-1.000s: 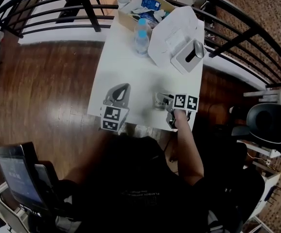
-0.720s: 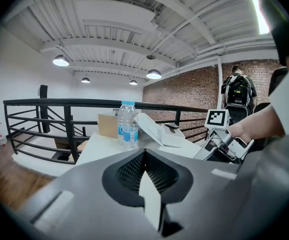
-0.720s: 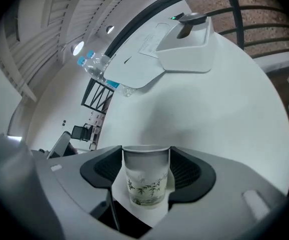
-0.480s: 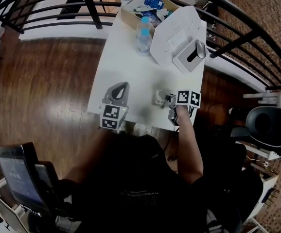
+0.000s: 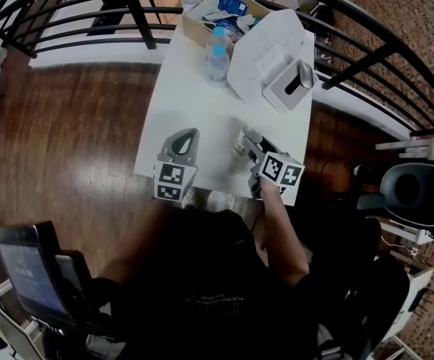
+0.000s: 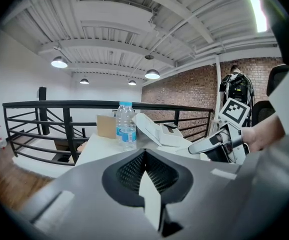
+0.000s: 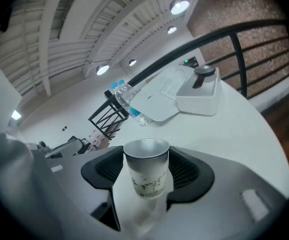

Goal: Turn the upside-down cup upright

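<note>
1. Right gripper [image 7: 147,165], seen in its own view: the jaws had just been closing and stood fairly wide around a paper cup [image 7: 146,173] with a leafy print. The pads pressed its sides, so this was a real hold. A rimmed grey end faced up in this view, and I could not tell whether it was the mouth or the base. Beyond lay the white table [image 7: 234,124] and a water bottle [image 7: 126,100], the whole scene tilted.
2. Left gripper view: the left gripper [image 6: 144,153] had its jaws together with nothing between them, idle. The bottle stood ahead, and the right gripper showed at the right edge, raised off the tabletop.
3. Head view: the left gripper lay near the table's near edge. The right one angled over the near right part, well apart from the bottle and the cardboard box [image 5: 202,27] at the far end. The cup was too small to make out here.
4. My read: the pick looked done and the flip was the step in hand. The next move called for rolling the wrist about half a turn with a gentle squeeze on the thin paper wall. The cup could then go base-down on bare table before release.
</note>
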Tool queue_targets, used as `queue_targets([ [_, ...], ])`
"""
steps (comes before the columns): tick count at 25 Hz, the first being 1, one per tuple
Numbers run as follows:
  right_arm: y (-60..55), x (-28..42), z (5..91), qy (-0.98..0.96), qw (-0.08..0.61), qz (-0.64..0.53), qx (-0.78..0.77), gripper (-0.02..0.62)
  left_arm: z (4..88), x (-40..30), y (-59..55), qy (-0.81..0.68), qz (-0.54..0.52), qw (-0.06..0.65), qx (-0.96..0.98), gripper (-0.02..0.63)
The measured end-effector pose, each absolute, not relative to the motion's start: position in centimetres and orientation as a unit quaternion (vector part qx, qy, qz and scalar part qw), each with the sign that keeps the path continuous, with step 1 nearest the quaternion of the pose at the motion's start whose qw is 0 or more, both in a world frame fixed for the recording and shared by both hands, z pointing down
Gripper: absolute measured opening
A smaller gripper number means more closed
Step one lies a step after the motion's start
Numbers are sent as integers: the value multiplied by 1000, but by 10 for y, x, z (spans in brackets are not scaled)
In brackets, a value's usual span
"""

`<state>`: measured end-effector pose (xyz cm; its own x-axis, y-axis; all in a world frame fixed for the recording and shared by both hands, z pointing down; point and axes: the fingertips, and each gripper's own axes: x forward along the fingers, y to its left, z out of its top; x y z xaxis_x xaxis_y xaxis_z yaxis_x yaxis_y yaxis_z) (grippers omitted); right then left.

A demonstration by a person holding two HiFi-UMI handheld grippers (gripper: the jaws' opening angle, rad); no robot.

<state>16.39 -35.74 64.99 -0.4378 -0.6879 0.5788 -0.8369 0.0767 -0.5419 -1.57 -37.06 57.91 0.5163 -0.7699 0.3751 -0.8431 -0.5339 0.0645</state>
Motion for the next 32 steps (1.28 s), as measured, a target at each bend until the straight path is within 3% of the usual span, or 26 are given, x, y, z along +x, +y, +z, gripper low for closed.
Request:
queue_targets([
  [5, -349, 147, 634, -785, 119, 240, 559, 299, 579, -15, -366, -466, 157, 115, 863, -2],
  [8, -341, 142, 645, -790, 149, 183, 566, 299, 579, -14, -364, -466, 158, 113, 863, -2],
  [20, -319, 143, 659, -780, 182, 141, 582, 323, 573, -12, -358, -469, 161, 105, 862, -2],
  [23, -318, 144, 663, -781, 186, 149, 578, 405, 573, -9, -357, -469, 162, 105, 862, -2],
  [32, -314, 154, 635, -779, 157, 136, 592, 411, 570, -4, -347, -474, 165, 99, 859, -2],
])
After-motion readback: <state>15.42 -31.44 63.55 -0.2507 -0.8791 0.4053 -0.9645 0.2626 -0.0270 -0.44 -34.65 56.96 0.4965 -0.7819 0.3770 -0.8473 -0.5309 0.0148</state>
